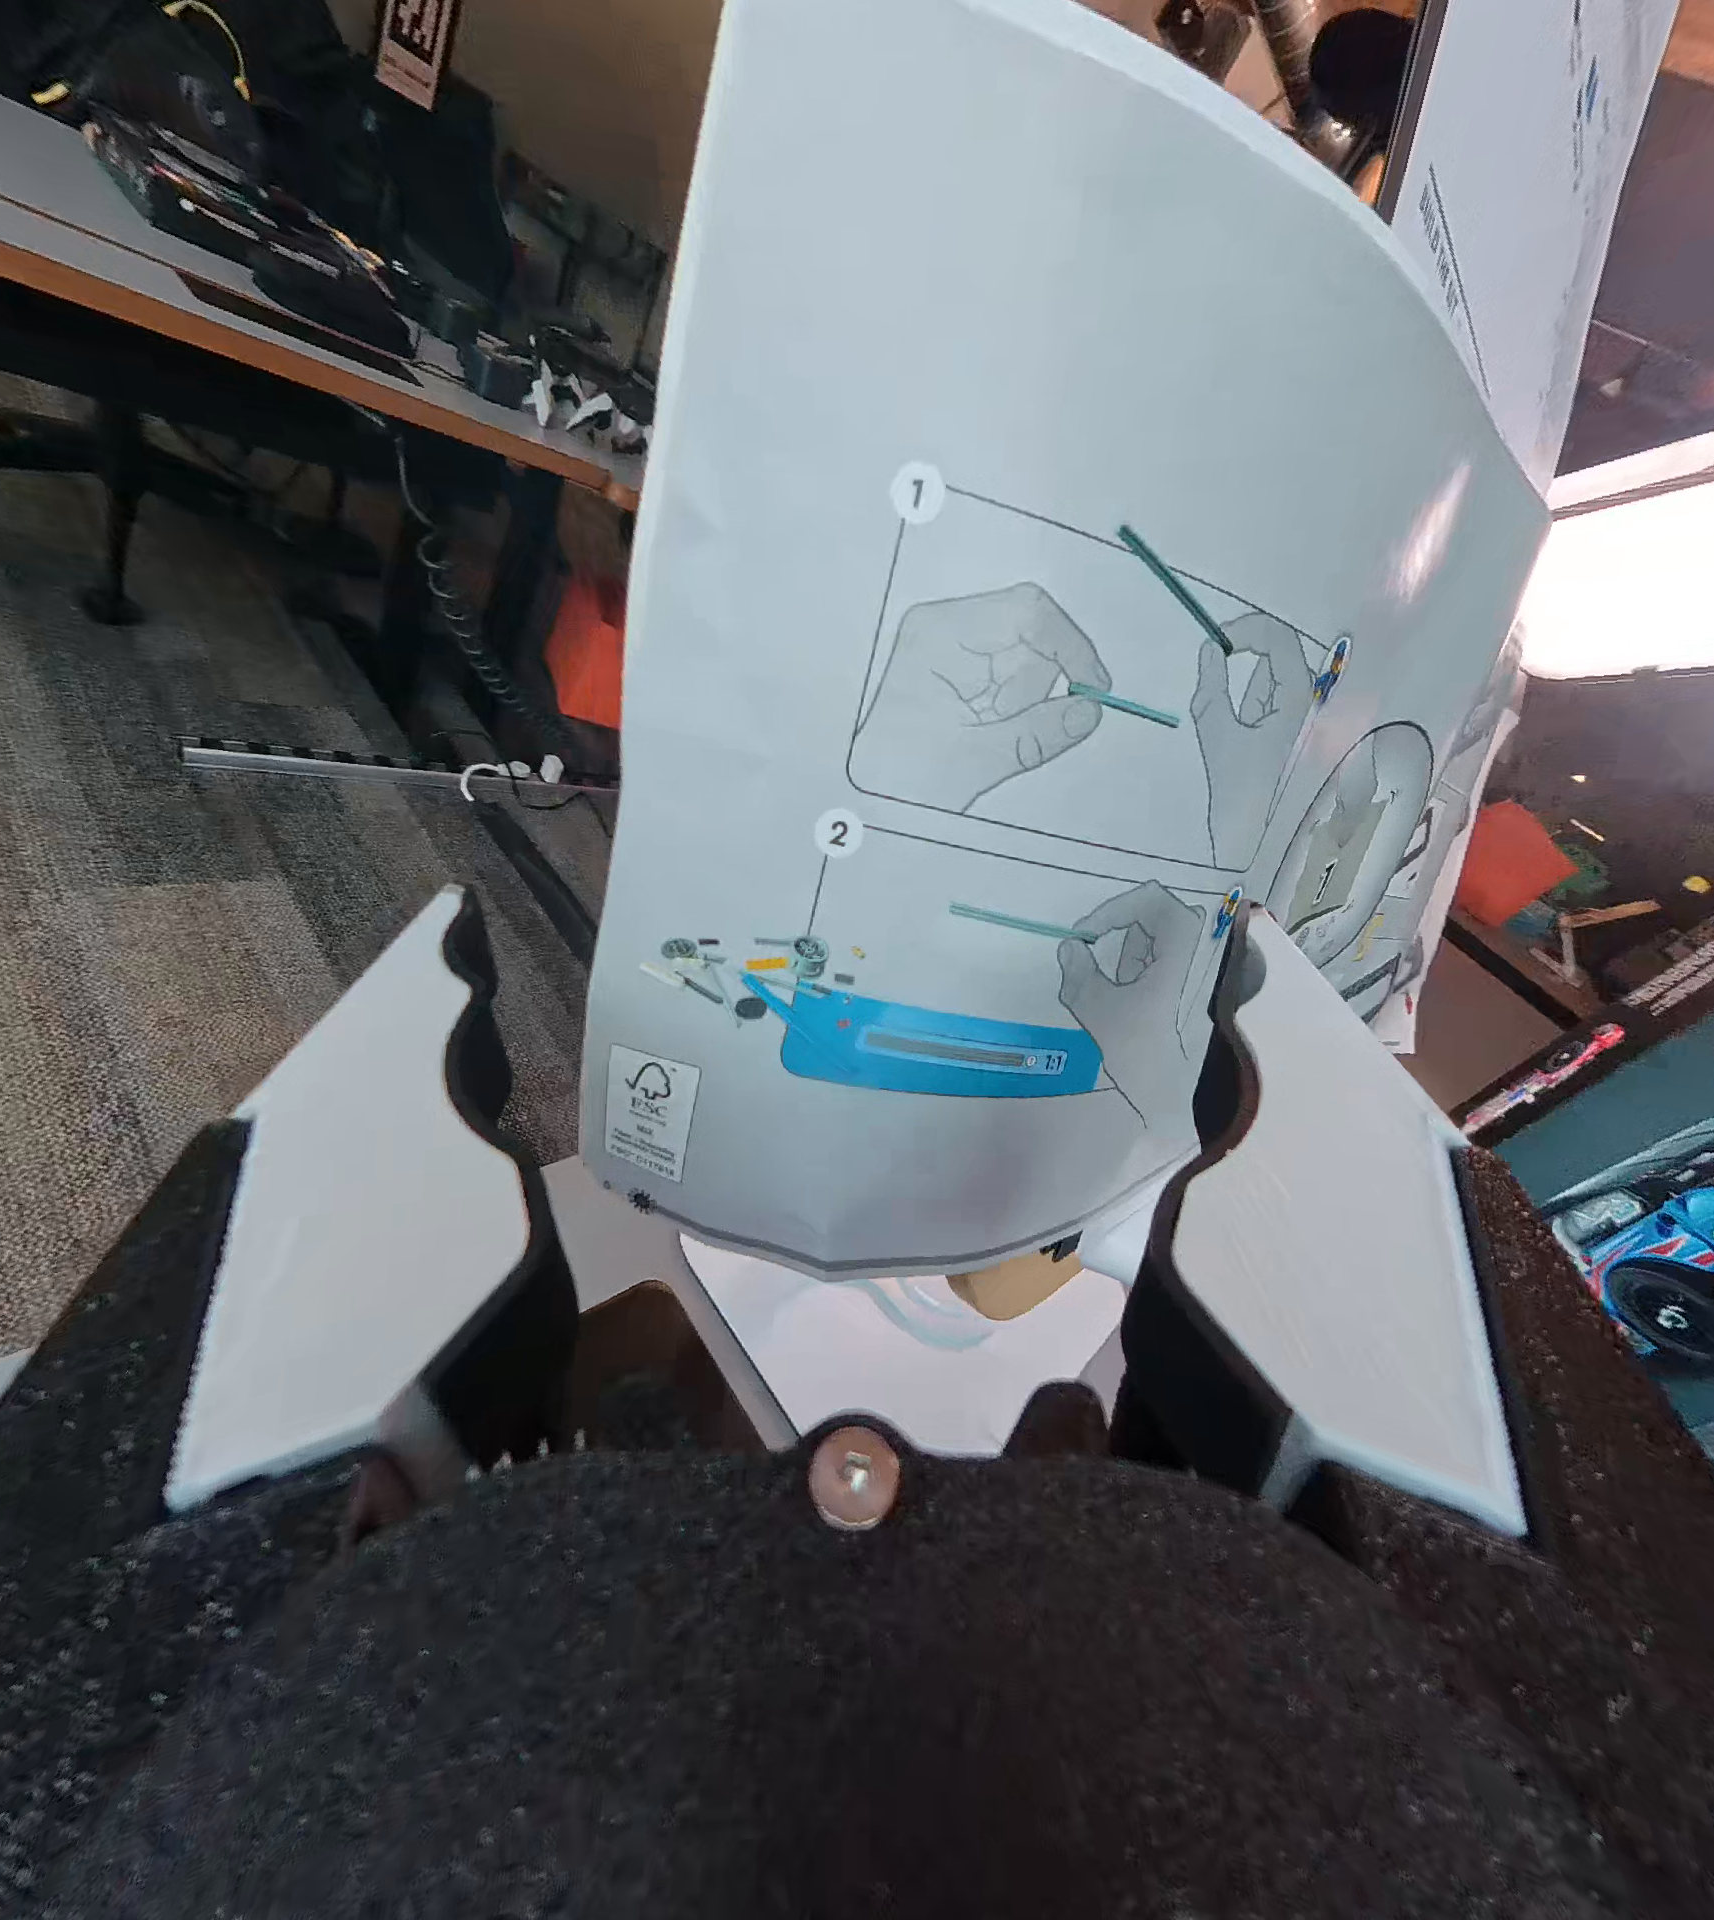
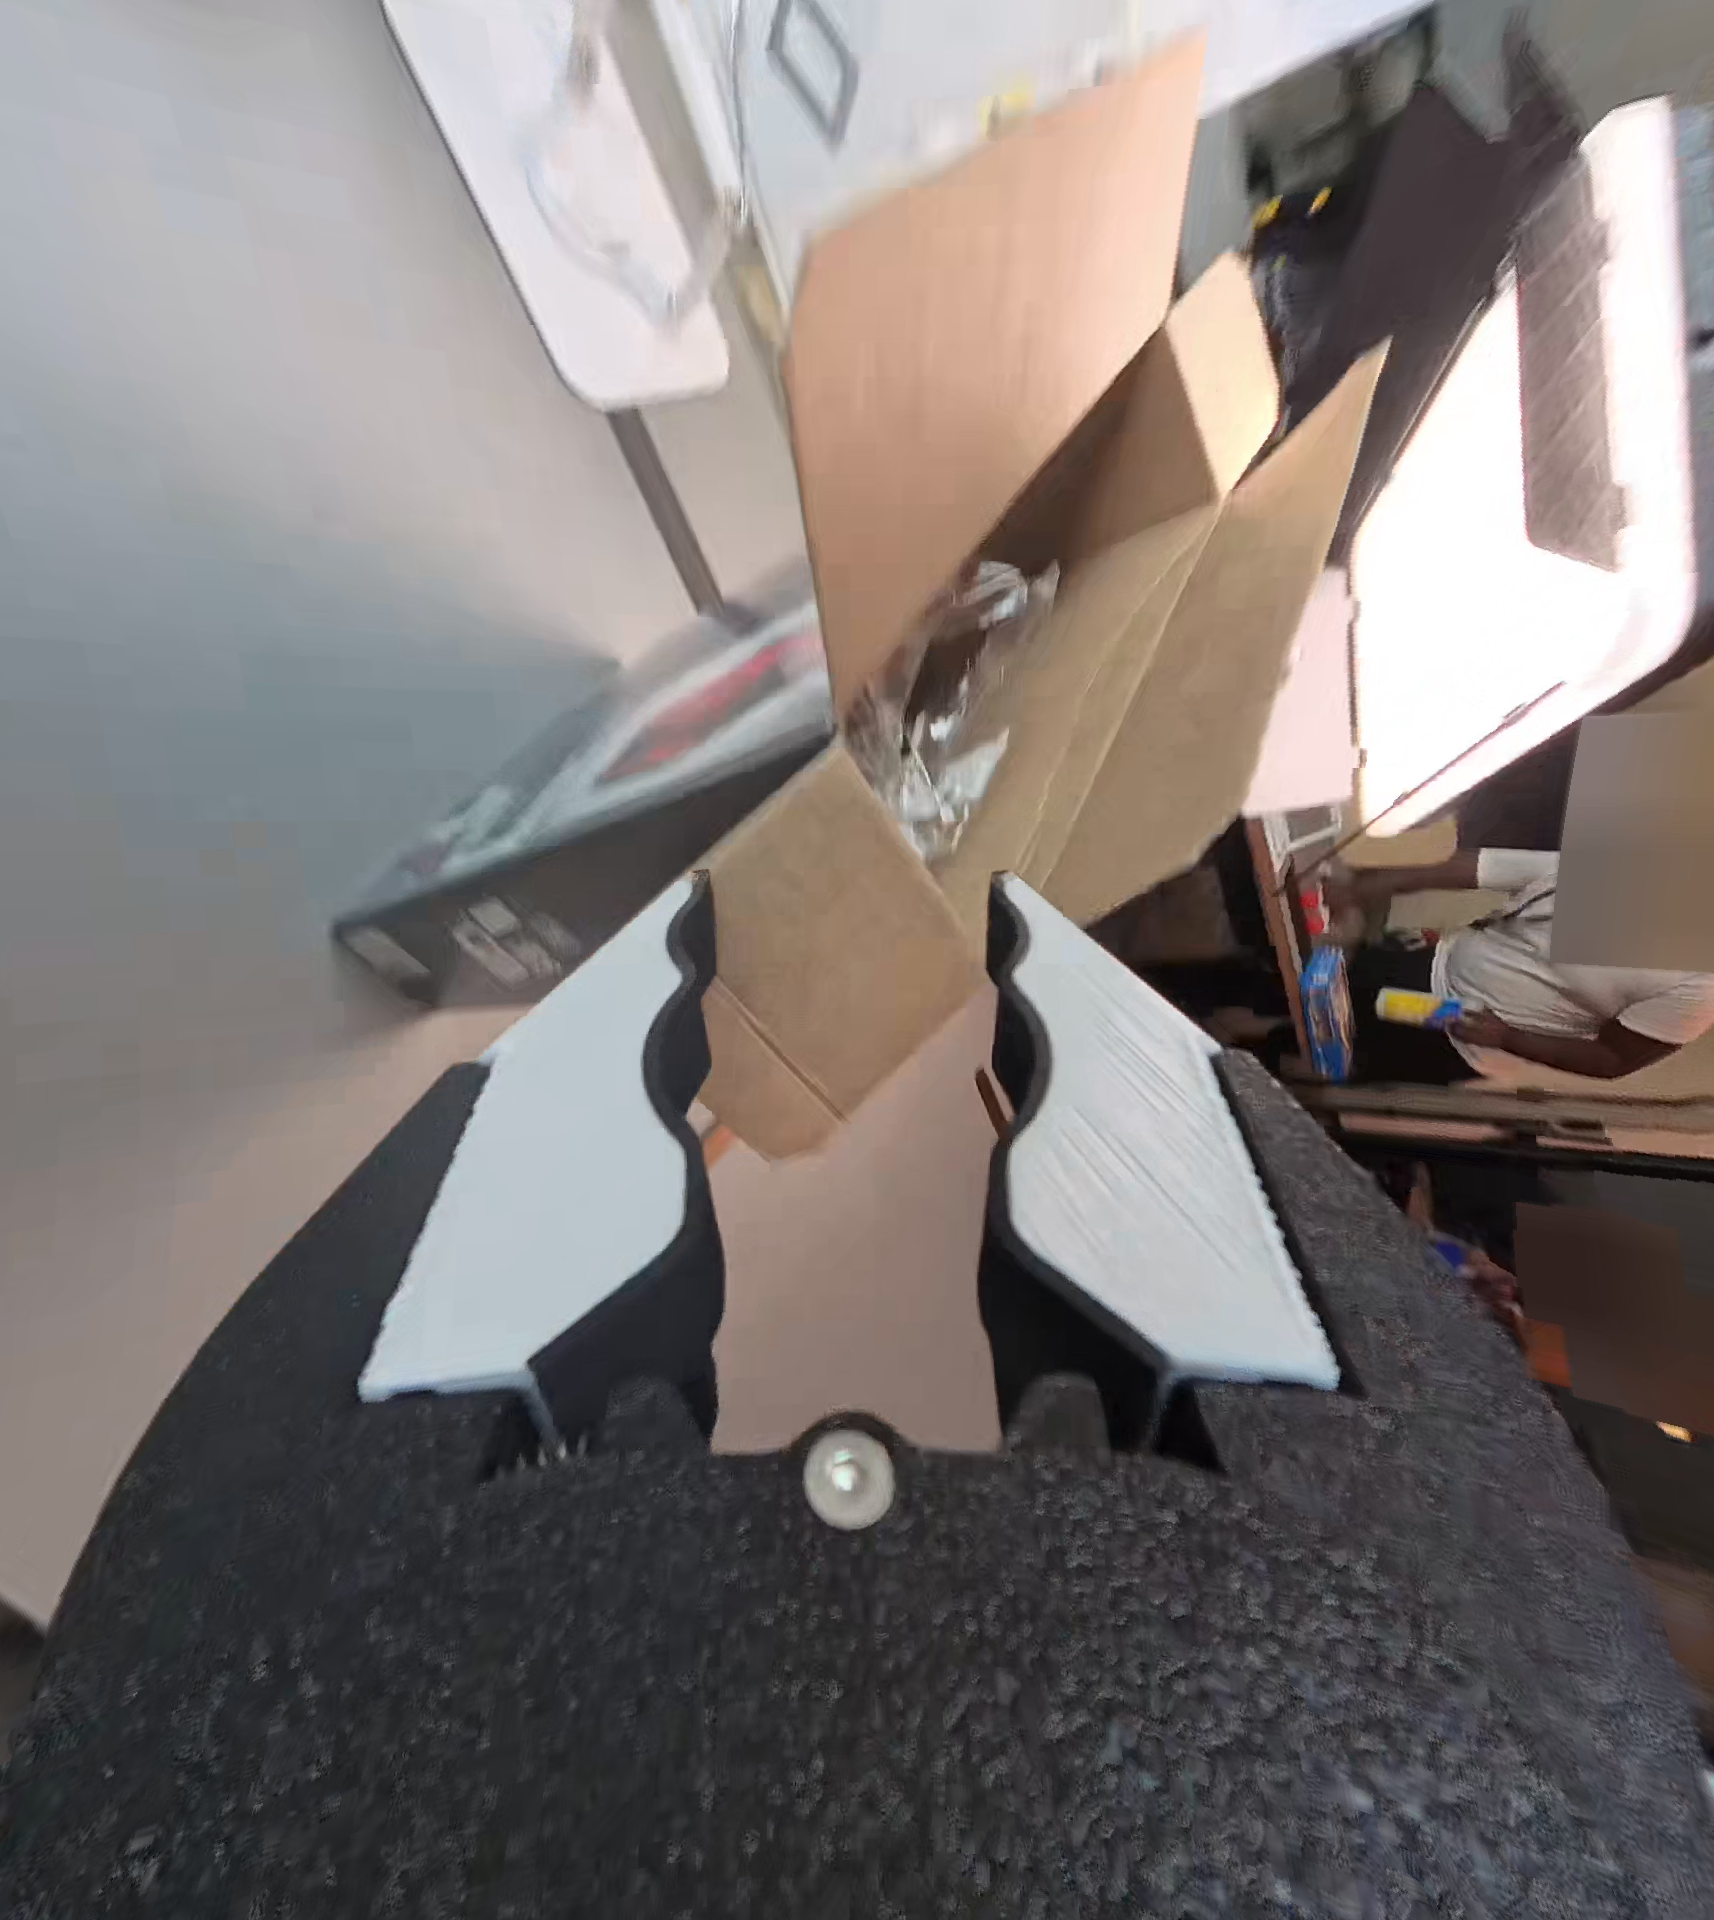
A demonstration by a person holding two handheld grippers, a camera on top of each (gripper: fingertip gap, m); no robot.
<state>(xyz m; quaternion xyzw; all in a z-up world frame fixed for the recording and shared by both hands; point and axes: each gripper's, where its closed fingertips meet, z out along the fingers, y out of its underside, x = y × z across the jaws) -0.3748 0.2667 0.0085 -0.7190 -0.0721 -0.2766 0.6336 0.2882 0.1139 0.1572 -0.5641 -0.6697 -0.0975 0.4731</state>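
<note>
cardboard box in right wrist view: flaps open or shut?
Open. The cardboard box has its flaps splayed outward, and crinkled clear plastic shows inside through the opening. Contents beyond that: cannot tell, the view is blurred.

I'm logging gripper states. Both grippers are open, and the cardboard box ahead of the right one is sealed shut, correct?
Not quite: the cardboard box is open, flaps spread, crinkled clear plastic visible inside, as the right wrist view shows. Both the left gripper and right gripper are open.

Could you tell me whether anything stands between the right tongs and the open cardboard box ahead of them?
Nothing visible does. The right tongs are open and empty, and the cardboard box's lower flap shows directly between the fingertips, with only bare table below. Blur hides whether they touch.
</note>
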